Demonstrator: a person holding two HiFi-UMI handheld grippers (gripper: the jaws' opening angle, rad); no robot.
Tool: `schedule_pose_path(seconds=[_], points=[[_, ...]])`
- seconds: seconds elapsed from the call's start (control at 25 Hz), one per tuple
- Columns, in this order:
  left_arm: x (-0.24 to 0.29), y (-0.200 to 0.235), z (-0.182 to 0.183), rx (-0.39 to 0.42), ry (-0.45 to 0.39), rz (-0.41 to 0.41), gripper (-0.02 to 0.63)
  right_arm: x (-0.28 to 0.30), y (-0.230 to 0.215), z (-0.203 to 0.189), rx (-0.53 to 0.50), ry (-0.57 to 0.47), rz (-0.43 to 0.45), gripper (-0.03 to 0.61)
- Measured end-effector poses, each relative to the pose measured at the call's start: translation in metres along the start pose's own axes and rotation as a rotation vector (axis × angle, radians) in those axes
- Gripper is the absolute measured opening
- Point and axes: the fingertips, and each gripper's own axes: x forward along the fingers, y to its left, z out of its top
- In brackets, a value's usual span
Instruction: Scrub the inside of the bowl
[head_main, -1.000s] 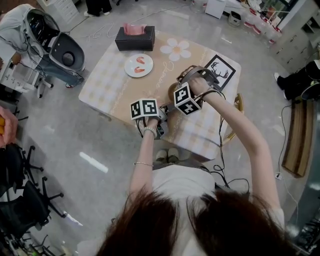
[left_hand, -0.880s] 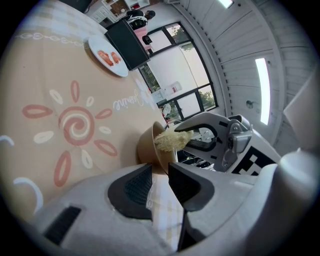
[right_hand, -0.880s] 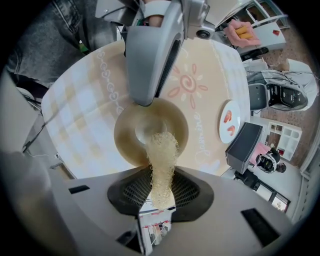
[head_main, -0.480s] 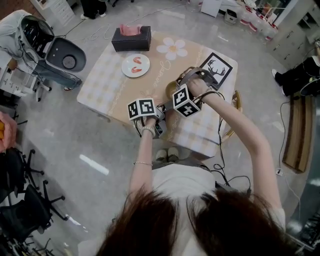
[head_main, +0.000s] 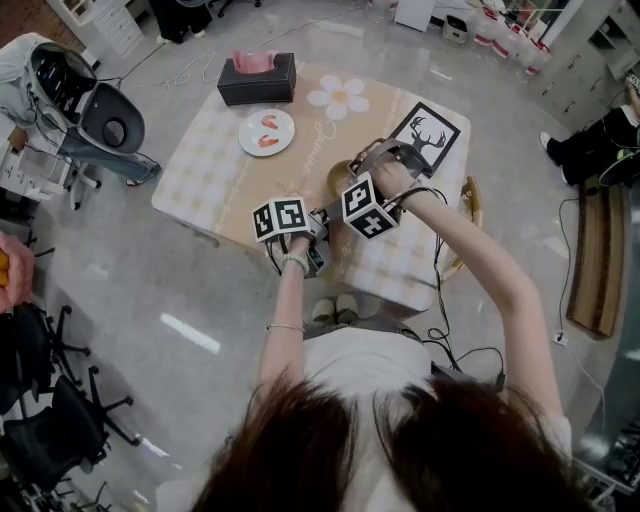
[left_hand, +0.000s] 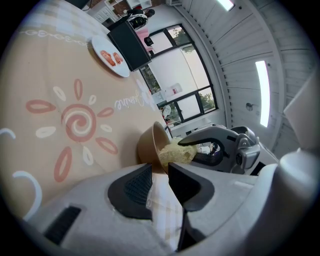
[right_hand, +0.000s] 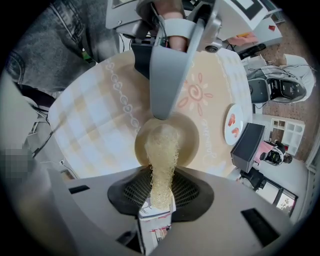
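Steeply down, right hand-held gripper (right_hand: 161, 194) with scrubber (right_hand: 162, 150) in bowl (right_hand: 189, 139)

In the head view a checked tablecloth (head_main: 200, 170) covers the table. From its middle, a black tissue box (head_main: 257, 80) sits at 11 o'clock. A white plate (head_main: 266, 131) with 2 pink pieces is at 10, a white flower print (head_main: 339, 96) at 12, and a deer picture (head_main: 430, 134) at 2. 1 pair of pale slippers (head_main: 335, 310) lies on the floor at 6.
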Motion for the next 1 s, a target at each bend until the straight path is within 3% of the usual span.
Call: schedule_pose_path(seconds=[0.64,1.0], points=[[-0.004,0.0,-0.004,0.011,0.004,-0.001,0.11,-0.007,-0.004,0.021,0.134,-0.108,0.023,0.095],[-0.013,0.003,0.0,0.033,-0.021,0.017,0.11,-0.008,-0.011,0.024,0.358,-0.243,0.013,0.095]])
